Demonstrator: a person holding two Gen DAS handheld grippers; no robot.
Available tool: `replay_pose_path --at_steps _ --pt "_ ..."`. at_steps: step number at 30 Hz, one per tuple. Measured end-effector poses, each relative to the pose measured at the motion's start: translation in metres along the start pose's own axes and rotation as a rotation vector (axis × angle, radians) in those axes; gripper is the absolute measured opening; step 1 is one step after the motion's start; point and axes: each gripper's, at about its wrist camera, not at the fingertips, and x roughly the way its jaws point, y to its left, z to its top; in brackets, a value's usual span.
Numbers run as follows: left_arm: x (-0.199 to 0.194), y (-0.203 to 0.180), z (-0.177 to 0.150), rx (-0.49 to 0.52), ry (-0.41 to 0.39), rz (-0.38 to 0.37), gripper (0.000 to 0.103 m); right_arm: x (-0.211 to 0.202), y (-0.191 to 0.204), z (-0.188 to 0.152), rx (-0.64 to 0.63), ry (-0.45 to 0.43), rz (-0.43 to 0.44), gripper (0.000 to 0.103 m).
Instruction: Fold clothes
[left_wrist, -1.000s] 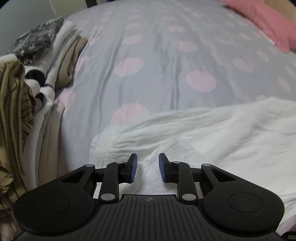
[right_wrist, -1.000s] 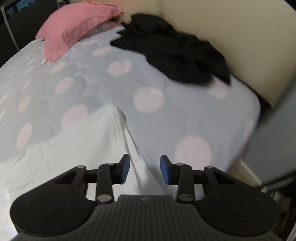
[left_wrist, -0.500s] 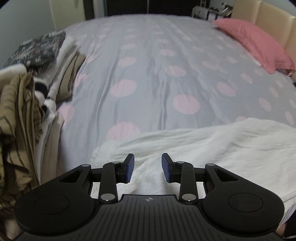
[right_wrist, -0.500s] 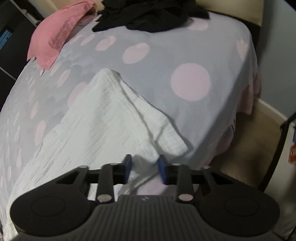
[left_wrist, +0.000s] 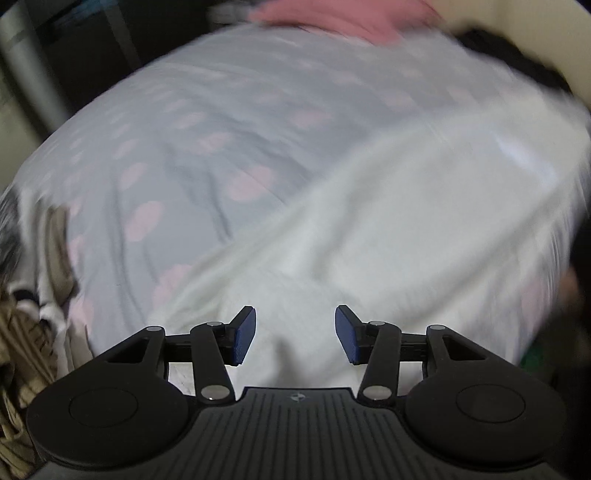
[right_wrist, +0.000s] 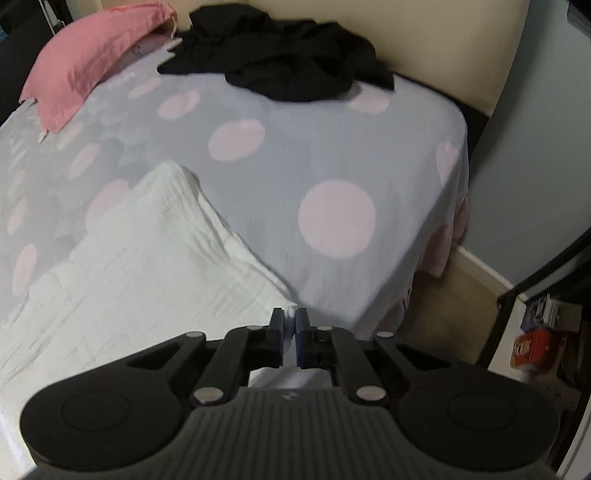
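The grey bedspread with pink dots (right_wrist: 280, 155) carries my white crinkled cotton garment (right_wrist: 140, 266) along its near edge. My right gripper (right_wrist: 290, 332) pinches the garment's near right corner. My left gripper (left_wrist: 294, 334), jaws just opening, stands spread above the white cloth, gripping nothing.

Black ribbed gripper (right_wrist: 290, 334), blue-padded fingers (left_wrist: 243, 341), silver screws.
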Motion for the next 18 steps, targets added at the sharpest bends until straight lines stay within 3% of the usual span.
replay_pose_path --at_steps 4,9,11,13,18 --pt "0.022 -0.012 -0.011 0.093 0.133 0.079 0.046 0.002 0.001 -0.001 -0.010 0.004 -0.012 0.007" --pt "0.044 -0.007 -0.018 0.097 0.177 0.088 0.044 -0.003 0.005 0.000 -0.004 -0.003 -0.017 0.007" --pt "0.051 -0.006 -0.018 0.086 0.189 0.067 0.007 -0.005 0.005 0.000 0.000 -0.009 -0.024 0.007" --pt "0.048 -0.005 -0.015 0.074 0.171 0.067 0.005 -0.008 0.006 0.001 0.006 -0.017 -0.030 0.007" --pt "0.000 0.013 -0.008 0.014 0.073 0.018 0.004 -0.016 0.004 0.008 0.010 -0.027 -0.046 0.007"
